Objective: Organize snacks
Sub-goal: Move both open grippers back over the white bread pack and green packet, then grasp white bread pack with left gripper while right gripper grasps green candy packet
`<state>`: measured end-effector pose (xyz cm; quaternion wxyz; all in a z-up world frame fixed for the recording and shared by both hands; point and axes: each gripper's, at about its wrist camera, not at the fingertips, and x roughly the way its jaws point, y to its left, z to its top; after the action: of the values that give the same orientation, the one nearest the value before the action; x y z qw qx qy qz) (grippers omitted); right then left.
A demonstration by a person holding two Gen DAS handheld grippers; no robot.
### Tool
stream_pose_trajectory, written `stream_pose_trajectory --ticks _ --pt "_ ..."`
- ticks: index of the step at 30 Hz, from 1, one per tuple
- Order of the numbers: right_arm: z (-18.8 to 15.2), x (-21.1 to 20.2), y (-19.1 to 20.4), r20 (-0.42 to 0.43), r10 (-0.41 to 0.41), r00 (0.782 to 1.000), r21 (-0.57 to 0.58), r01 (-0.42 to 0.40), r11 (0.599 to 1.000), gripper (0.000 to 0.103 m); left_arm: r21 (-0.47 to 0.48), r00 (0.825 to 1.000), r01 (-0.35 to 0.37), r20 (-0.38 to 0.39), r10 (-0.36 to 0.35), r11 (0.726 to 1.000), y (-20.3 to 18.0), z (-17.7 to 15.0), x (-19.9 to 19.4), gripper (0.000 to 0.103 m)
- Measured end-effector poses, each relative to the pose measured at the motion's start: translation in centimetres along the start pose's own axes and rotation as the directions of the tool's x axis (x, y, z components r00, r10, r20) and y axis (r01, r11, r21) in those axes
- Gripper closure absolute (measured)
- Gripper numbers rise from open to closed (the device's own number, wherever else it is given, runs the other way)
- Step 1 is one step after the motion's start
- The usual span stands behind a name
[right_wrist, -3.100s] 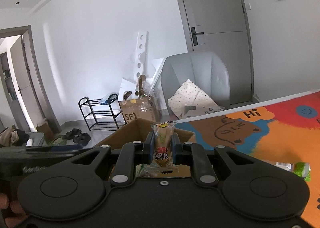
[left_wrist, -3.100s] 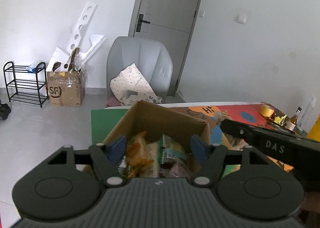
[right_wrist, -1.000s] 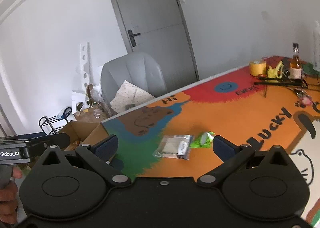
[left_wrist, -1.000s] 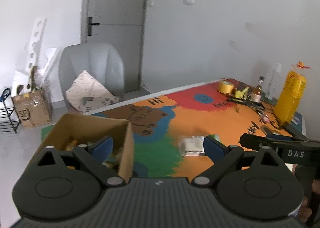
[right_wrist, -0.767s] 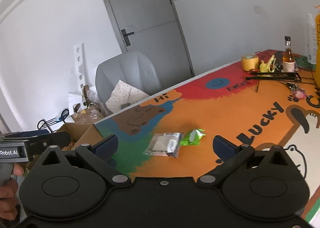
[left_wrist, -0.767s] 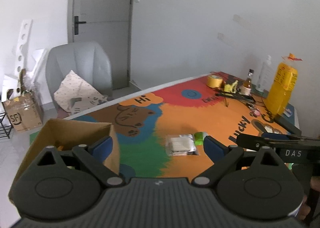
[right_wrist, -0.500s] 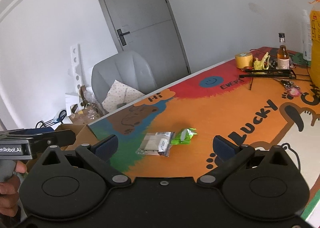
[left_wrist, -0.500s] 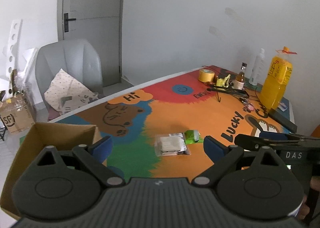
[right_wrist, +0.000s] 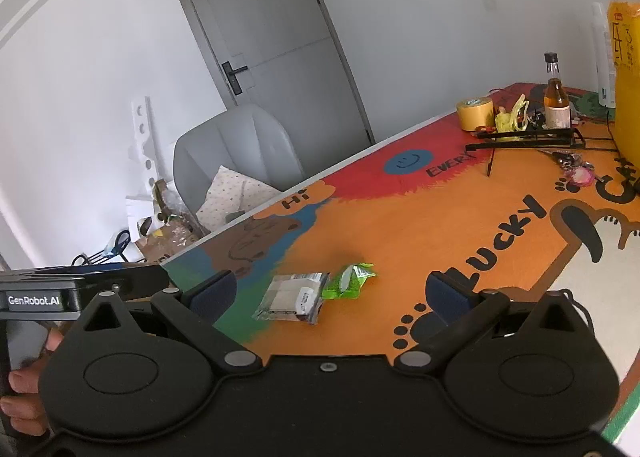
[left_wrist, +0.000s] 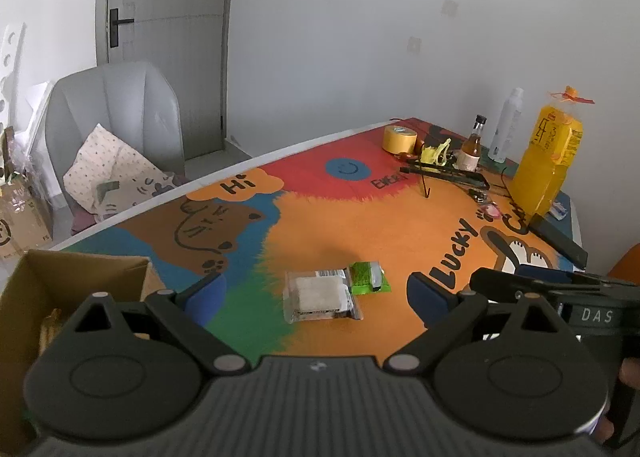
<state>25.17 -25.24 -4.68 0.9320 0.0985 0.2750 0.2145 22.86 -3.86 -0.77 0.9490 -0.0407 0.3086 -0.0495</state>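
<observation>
Snacks: clear-wrapped packet [left_wrist: 320, 295] and green packet [left_wrist: 369, 277] lie touching, side by side, on the orange part of the surface [left_wrist: 380, 217].
Cardboard box: [left_wrist: 60, 281] stands at the surface's left end; some wrapped items show inside.
Left hand-held gripper: [left_wrist: 316, 295] spread wide, empty, above the packets.
Right hand-held gripper: [right_wrist: 330, 295] spread wide, empty, facing the same packets.
Far end: tape roll [left_wrist: 398, 139], small bottle [left_wrist: 472, 145], yellow bag [left_wrist: 550, 161].
</observation>
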Motion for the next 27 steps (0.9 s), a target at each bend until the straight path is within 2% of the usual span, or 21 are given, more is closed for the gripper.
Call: stream_pose_trajectory --ticks 9,17,20,23,25,27 --pt "0.5 2.2 -0.3 -0.015 -0.021 1.000 0.003 0.021 1.000 0.000 -0.031 1.000 0.010 -0.011 -0.010 0.999 0.7 0.5 2.8 0.007" --pt "0.8 4.6 -0.8 -0.024 -0.017 1.000 0.018 0.018 1.000 0.000 -0.067 1.000 0.003 -0.028 -0.005 0.998 1.4 0.7 5.7 0.013" --pt "0.7 5.7 -1.1 -0.038 -0.015 0.999 0.033 0.016 0.999 0.000 -0.083 0.999 -0.003 -0.041 0.000 0.997 1.6 0.6 7.0 0.017" --pt "0.5 6.8 -1.5 -0.053 -0.014 0.998 0.051 0.017 0.999 0.002 -0.113 0.998 -0.007 -0.057 0.000 0.994 1.9 0.5 8.3 0.026" --pt "0.3 7.5 -1.8 -0.063 -0.008 0.998 0.061 0.012 0.998 0.005 -0.126 0.998 -0.008 -0.069 -0.001 0.992 2.0 0.3 9.2 0.032" --pt "0.1 8.1 -2.1 -0.070 0.000 0.998 0.077 0.006 0.997 0.008 -0.136 0.997 -0.010 -0.082 -0.002 0.991 2.1 0.1 10.0 0.034"
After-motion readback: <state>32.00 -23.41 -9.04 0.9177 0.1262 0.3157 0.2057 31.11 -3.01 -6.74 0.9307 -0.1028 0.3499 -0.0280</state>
